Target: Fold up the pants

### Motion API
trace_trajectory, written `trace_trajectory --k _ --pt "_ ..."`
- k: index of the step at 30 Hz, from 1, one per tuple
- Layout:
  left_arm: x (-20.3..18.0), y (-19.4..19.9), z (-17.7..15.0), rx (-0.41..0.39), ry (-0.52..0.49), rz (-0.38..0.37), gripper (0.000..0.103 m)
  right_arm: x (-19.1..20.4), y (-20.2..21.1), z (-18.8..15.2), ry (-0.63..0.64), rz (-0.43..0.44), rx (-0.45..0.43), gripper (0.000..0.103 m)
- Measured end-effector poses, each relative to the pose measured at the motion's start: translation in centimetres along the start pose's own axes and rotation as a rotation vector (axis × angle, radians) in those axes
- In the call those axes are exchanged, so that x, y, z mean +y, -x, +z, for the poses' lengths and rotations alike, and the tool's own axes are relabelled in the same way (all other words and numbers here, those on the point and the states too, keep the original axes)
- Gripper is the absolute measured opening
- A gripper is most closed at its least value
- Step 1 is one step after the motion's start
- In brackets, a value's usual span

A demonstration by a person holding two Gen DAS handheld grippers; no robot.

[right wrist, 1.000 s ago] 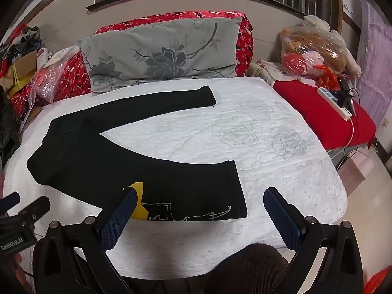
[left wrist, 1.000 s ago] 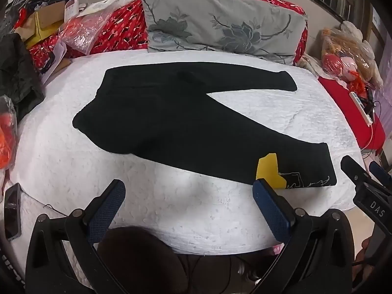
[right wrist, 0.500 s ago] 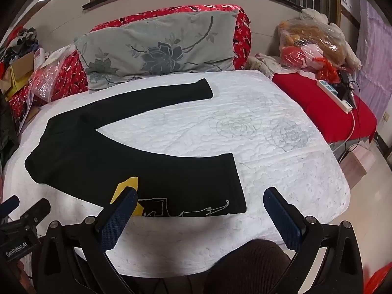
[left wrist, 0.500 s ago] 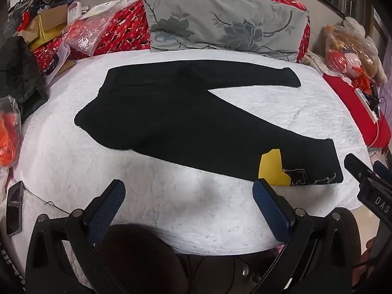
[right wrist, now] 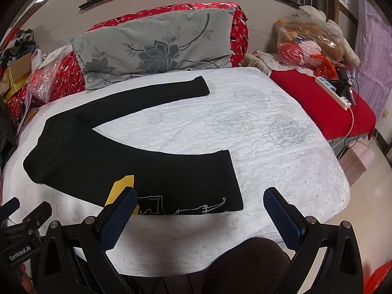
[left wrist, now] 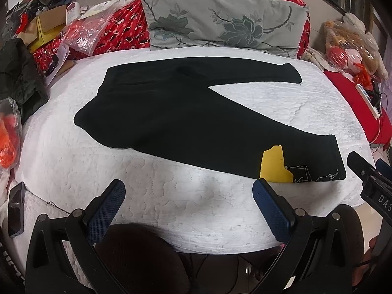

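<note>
Black pants (left wrist: 186,115) (right wrist: 103,152) lie flat on the white quilted bed (left wrist: 171,201), waist to the left, the two legs spread in a V to the right. The near leg carries a yellow patch (left wrist: 273,165) and white line print by its cuff (right wrist: 196,208). My left gripper (left wrist: 188,196) hovers open over the bed's near edge, short of the near leg. My right gripper (right wrist: 201,201) is open too, its left finger over the yellow patch (right wrist: 122,186), the near cuff between the fingers but below them. Neither holds anything.
A grey flowered pillow (left wrist: 225,19) leans on a red headboard. Bags and clutter (left wrist: 49,29) pile at the left, a phone (left wrist: 16,208) lies on the bed's left edge. A red side surface (right wrist: 325,98) with a power strip and bagged toys is right.
Both grippers have crept slightly forward and up toward the pants. The pants lie unmoved and both grippers stay open.
</note>
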State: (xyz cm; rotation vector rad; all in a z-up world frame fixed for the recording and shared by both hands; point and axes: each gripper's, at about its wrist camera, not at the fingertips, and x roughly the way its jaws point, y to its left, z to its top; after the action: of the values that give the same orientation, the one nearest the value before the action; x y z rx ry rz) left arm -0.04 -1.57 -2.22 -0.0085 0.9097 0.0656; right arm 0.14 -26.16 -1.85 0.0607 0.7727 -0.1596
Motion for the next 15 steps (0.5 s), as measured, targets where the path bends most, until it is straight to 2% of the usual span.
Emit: trace_trajectory --k 15 --pt "0.20 -0.16 0.02 0.005 0.005 0.005 0.103 0.15 -0.39 0.01 0.003 0.004 0.007 0.103"
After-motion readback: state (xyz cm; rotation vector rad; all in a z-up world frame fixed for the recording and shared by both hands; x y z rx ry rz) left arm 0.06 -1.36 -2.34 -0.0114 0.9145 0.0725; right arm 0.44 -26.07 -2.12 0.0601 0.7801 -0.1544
